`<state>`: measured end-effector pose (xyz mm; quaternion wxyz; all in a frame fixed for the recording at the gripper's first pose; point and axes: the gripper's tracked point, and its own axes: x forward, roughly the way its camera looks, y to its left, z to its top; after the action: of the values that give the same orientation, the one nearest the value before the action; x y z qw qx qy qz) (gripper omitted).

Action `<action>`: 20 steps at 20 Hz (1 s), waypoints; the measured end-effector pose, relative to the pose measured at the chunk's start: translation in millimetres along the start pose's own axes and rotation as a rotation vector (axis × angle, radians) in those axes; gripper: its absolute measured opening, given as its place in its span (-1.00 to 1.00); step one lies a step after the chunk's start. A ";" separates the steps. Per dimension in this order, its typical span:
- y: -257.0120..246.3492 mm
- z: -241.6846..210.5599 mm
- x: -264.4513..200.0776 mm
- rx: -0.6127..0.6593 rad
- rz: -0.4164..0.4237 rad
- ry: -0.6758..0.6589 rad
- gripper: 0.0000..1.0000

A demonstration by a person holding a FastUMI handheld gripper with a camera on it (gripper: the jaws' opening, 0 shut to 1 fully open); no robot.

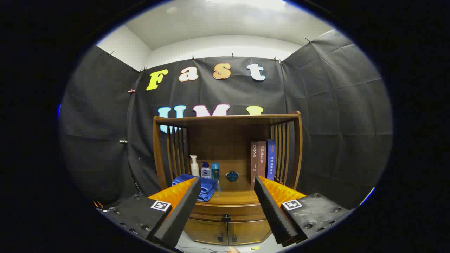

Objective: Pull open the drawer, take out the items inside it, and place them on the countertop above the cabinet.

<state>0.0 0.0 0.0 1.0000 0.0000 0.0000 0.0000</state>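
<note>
The drawer [227, 211] sits shut under the countertop [232, 197], its dark knob [226, 218] ahead of you, between the fingers. Your gripper [226, 184] hangs well back from the cabinet [227, 232] — fingers wide apart, holding nothing. On the countertop: a blue towel [207, 186], bottles [205, 169], a small blue lidded cup [232, 175] and books [263, 160].

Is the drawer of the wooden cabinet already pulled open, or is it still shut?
Shut. The drawer front sits flush under the countertop, its knob untouched. The tongs are open, well short of it.
</note>
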 end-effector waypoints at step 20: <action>6.4 0.5 8.6 -0.010 0.023 0.001 0.98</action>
<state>8.6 6.4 0.5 0.9999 -0.0049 0.0003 0.0113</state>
